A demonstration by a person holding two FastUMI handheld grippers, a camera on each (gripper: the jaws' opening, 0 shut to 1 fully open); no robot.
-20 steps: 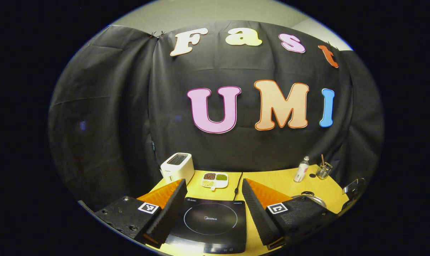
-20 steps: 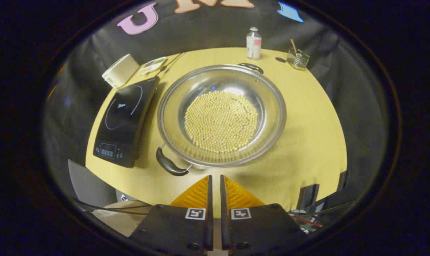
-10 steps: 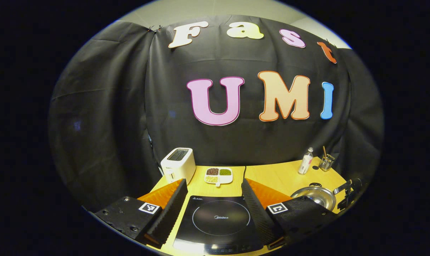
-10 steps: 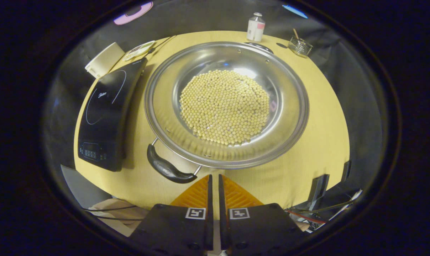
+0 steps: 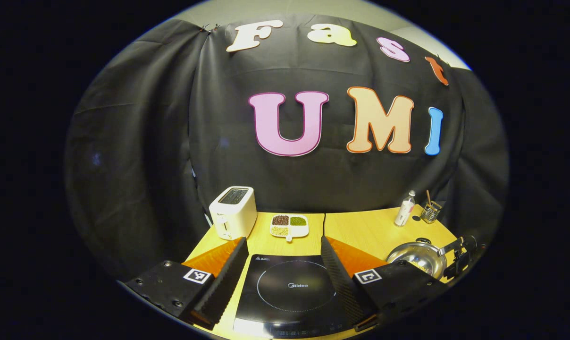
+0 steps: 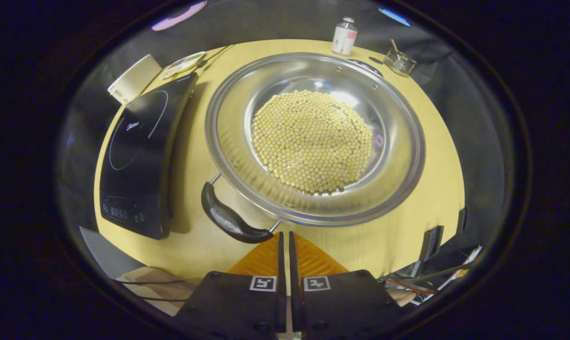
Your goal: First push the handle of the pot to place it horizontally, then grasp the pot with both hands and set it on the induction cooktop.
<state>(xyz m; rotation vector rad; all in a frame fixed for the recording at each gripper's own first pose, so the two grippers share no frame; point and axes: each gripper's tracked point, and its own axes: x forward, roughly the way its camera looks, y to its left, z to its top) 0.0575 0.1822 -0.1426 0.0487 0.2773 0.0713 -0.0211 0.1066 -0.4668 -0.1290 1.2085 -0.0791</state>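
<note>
Right tool (image 6: 285, 241): your two orange ribbed fingers are pressed together with nothing between them, tips just short of the near black curved pot handle (image 6: 233, 221). Since a second ago you've dropped in closer; the wide stainless steel pot of pale yellow beans (image 6: 313, 137) now looks much larger and the handle sits just left of your fingertips. Read: push step about to start, not done, as the handle lies at the near-left of the rim, angled, not side-on. Tool pose is steep, looking down onto the yellow wooden bench (image 6: 407, 236), closed fingers working as a poker.

Left tool (image 5: 282, 264): fingers spread wide apart, empty, held low and level. It has eased forward, so the flat black glass induction cooktop (image 5: 289, 293) now lies between the fingers. In that view the pot (image 5: 419, 257) is off to the right, still on the bench, beside the cooktop and not on it.

Farther back: white two-slot toaster (image 5: 233, 212), white divided dish of beans (image 5: 289, 225), small clear bottle (image 6: 344, 36), glass holder with a stick (image 6: 398, 61).
</note>
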